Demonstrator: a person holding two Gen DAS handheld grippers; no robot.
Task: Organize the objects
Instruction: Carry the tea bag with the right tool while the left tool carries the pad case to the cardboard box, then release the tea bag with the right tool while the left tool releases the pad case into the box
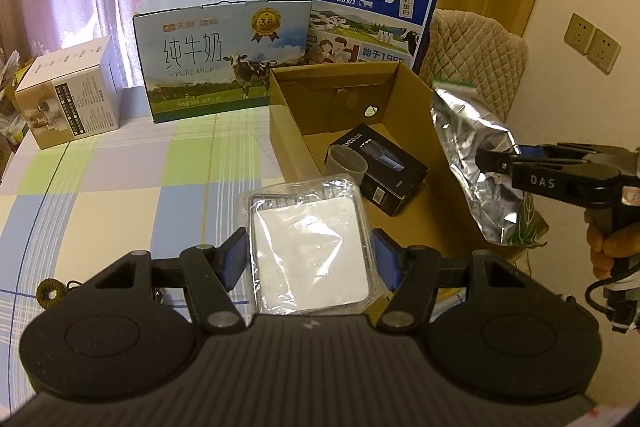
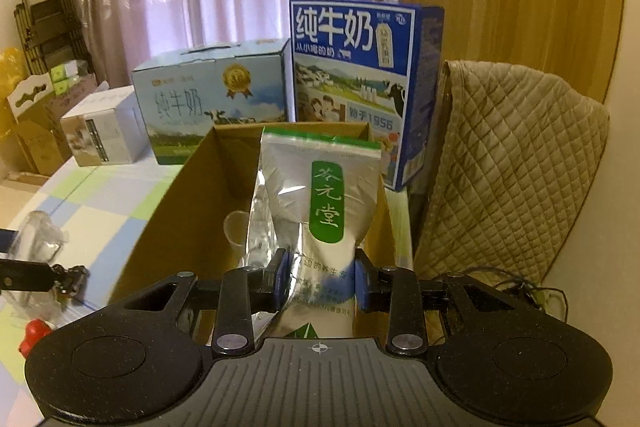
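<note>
- Over the table edge, left wrist view: left gripper (image 1: pixel 308 259) clamps a clear plastic packet (image 1: pixel 310 247), held just short of the cardboard box (image 1: pixel 296 143), likely awaiting its turn.
- Right wrist view: right gripper (image 2: pixel 320 283) pinches a foil pouch (image 2: pixel 320 211) upright above the box, probably so it drops in cleanly.

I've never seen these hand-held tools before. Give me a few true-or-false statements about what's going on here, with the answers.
1. The right tool grips a silver pouch with a green label. True.
2. The left tool holds nothing. False: it grips a clear plastic packet.
3. A black box lies inside the open cardboard box. True.
4. The cardboard box is closed. False: its top is open.
5. Two milk cartons stand behind it. True.
</note>
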